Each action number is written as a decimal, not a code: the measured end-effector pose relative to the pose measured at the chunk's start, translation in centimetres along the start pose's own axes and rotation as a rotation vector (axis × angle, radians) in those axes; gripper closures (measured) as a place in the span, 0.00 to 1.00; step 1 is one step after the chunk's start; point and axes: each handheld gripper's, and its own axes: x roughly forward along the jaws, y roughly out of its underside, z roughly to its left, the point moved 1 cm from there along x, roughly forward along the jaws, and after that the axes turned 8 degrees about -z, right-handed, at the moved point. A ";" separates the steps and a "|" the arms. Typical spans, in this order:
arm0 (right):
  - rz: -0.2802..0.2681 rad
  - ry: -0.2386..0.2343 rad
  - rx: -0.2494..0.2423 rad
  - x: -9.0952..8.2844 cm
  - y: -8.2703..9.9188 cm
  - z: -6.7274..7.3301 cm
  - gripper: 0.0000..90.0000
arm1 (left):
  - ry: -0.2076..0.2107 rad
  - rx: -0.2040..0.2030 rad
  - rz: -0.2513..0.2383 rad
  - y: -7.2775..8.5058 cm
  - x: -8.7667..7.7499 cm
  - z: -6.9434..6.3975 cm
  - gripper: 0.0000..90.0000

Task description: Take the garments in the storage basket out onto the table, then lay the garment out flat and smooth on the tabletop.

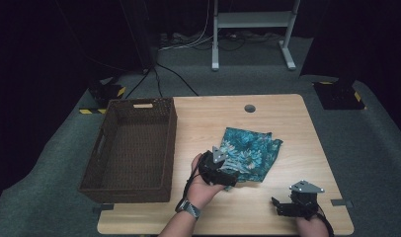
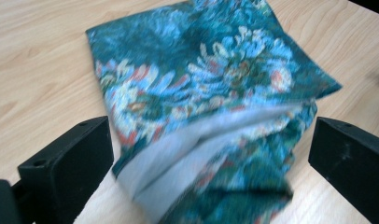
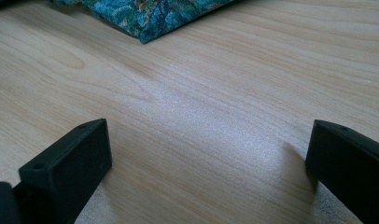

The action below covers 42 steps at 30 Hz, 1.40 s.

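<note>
The left gripper (image 2: 211,154), jaws spread wide, straddles the near edge of a folded teal floral-print cloth (image 1: 250,153) lying mid-table beside a dark brown wicker basket (image 1: 134,190). The right gripper (image 3: 208,154), also spread, rests over the bare light wooden table (image 1: 287,113).

From my station I can read no text, label, brand, number or sign anywhere. Entry by item: floral cloth (image 2: 201,107), printed pattern only, no tag; wicker basket (image 1: 120,116), unmarked; wooden table (image 1: 287,128), bare grain; wristwatch (image 1: 189,209), face too small to read; floor plates with yellow-black hazard stripes (image 1: 100,94), stripes only, no lettering.
</note>
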 end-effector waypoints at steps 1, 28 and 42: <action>0.000 0.000 0.000 0.0 0.0 0.0 0.00 | -0.003 0.000 0.000 0.3 -0.3 0.1 0.00; 0.000 0.000 -0.002 0.0 0.0 0.0 0.00 | -0.097 -0.002 0.111 8.9 -3.7 -0.4 0.00; 0.000 0.006 0.002 0.0 0.0 0.0 0.00 | -0.070 0.018 0.112 9.2 -4.0 -0.9 0.00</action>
